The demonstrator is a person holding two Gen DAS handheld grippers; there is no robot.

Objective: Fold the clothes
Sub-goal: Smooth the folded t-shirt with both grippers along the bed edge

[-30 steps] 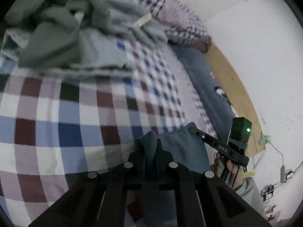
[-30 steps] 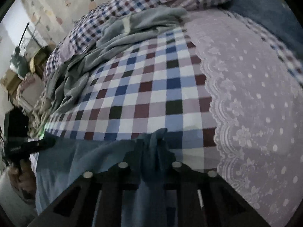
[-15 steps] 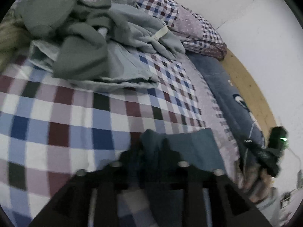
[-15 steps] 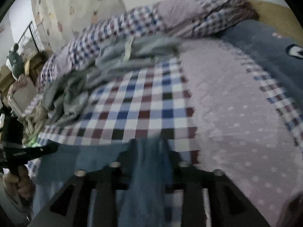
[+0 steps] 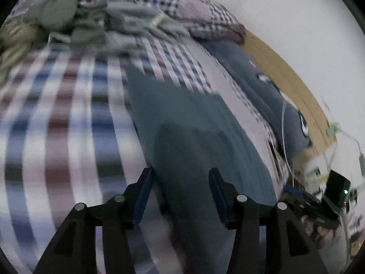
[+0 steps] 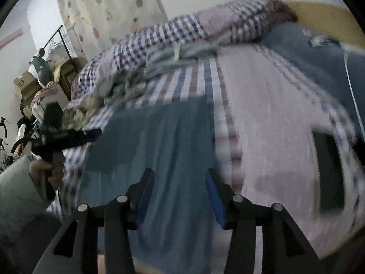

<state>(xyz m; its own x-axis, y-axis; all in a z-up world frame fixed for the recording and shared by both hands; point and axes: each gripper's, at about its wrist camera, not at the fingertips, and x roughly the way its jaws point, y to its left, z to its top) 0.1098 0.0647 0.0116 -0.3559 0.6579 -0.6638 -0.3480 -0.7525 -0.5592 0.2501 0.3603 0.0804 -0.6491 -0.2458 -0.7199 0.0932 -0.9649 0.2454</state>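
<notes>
A blue-grey garment lies spread flat on the checked bedsheet; it also shows in the right wrist view. My left gripper is open and empty above the garment's near edge. My right gripper is open and empty above the same garment. The right gripper shows at the lower right of the left wrist view. The left gripper shows at the left of the right wrist view. Both views are motion-blurred.
A heap of grey-green clothes lies at the far side of the bed, next to a checked quilt. A dark blue blanket runs along the wooden headboard. A dark phone-like slab lies on the lilac sheet at right.
Both grippers have opened and let go of the blue-grey garment, which now lies spread flat on the bed. Both grippers have pulled back and up.
</notes>
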